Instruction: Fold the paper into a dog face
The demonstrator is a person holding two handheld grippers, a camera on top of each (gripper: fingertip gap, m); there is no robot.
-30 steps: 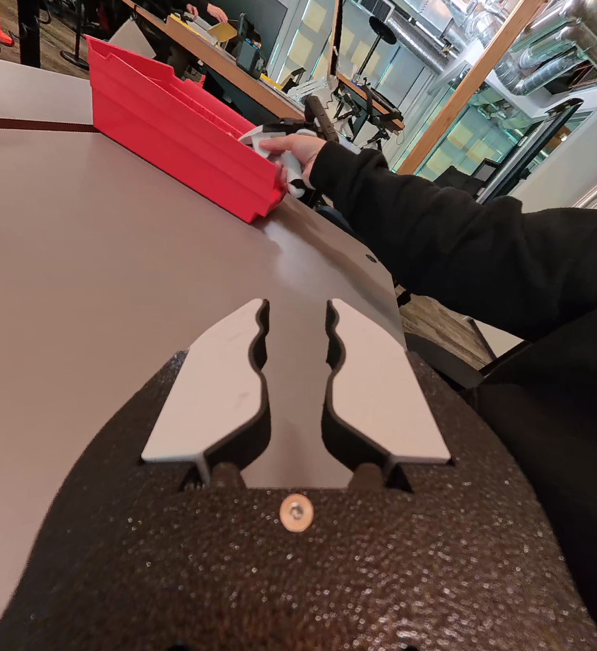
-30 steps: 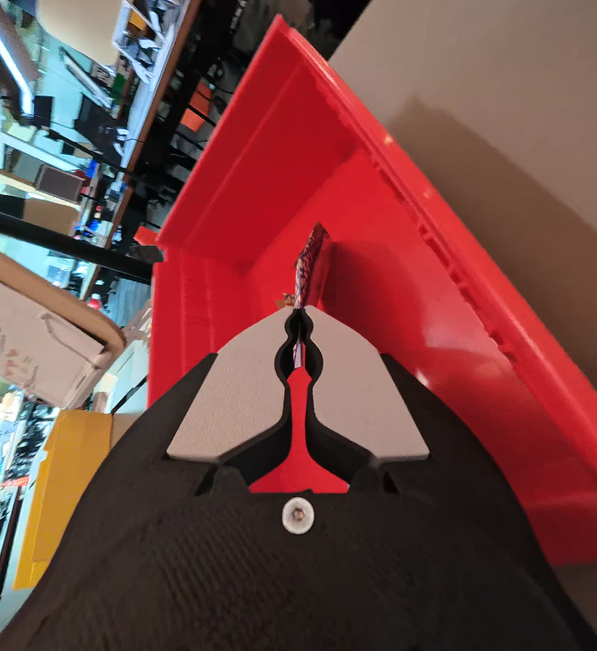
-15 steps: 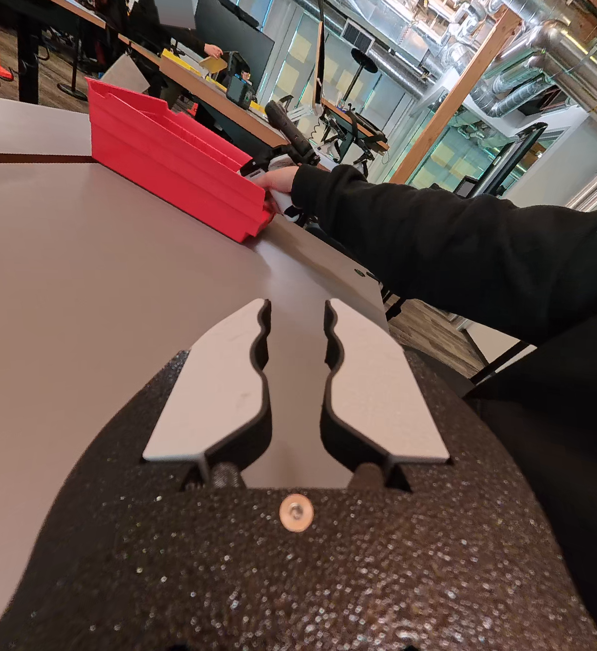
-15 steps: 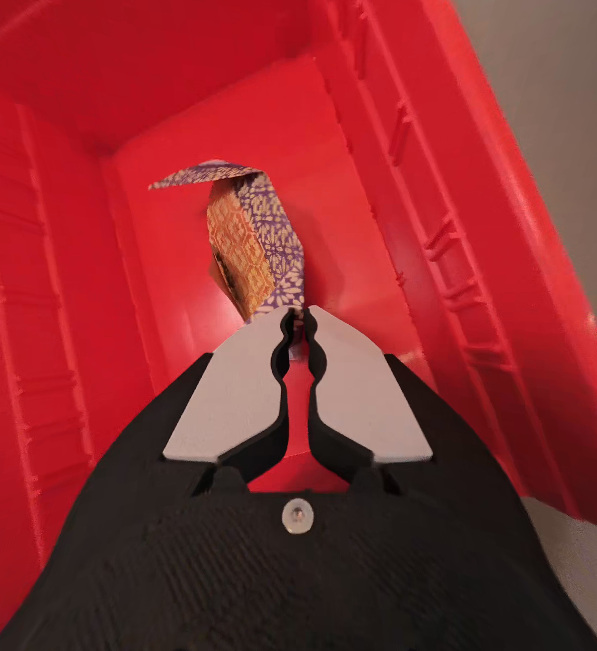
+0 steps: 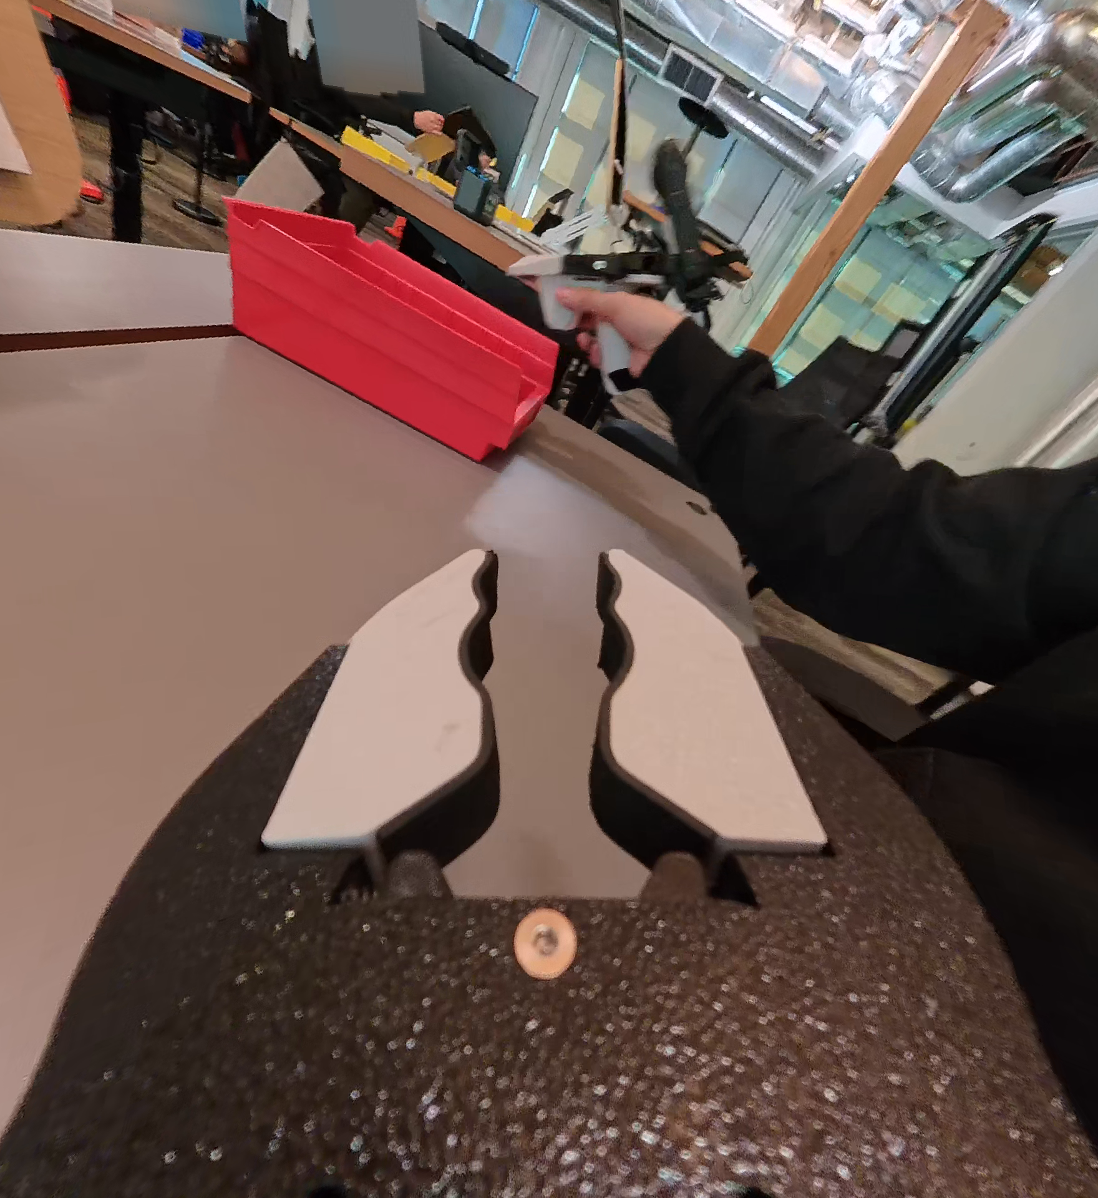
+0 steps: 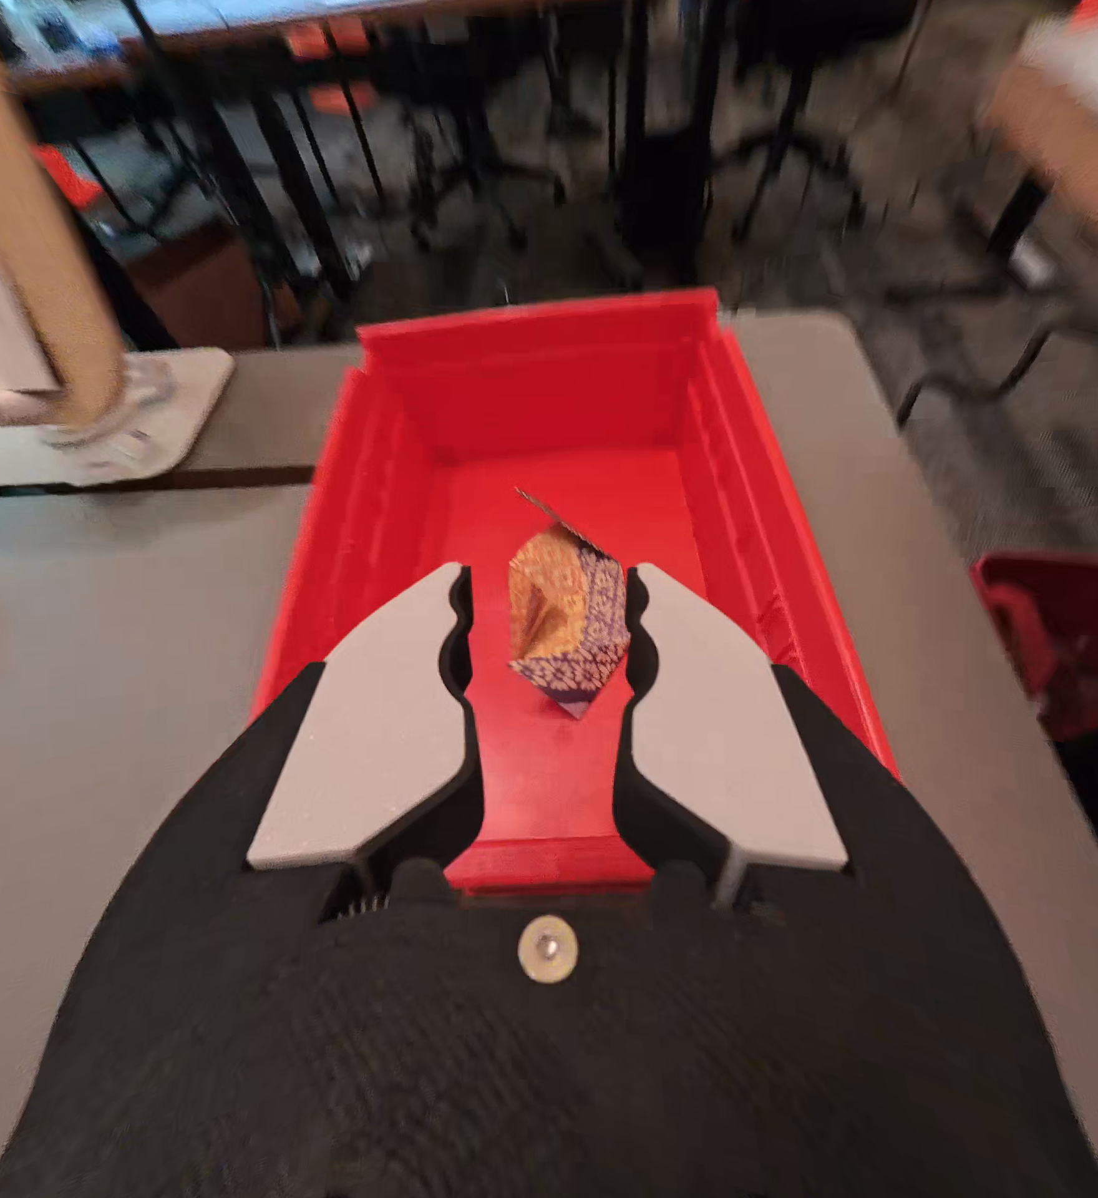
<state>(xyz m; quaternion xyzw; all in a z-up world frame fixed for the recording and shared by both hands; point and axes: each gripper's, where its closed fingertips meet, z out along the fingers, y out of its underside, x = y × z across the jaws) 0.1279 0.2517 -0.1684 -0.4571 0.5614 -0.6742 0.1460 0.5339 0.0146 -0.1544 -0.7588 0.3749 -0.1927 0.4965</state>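
The right gripper, which a second ago pinched the folded paper, now stands released above the red bin where the paper lies, so the task seems finished; the left gripper stays released, nothing between its fingers.

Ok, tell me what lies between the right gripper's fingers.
The folded paper on the red bin floor, seen between the open right gripper fingers, ungripped. Right wrist view shows it.

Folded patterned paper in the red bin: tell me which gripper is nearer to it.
Right. The right gripper hangs open just above the folded paper in the red bin. The left gripper is open over the bare table, well short of the bin.
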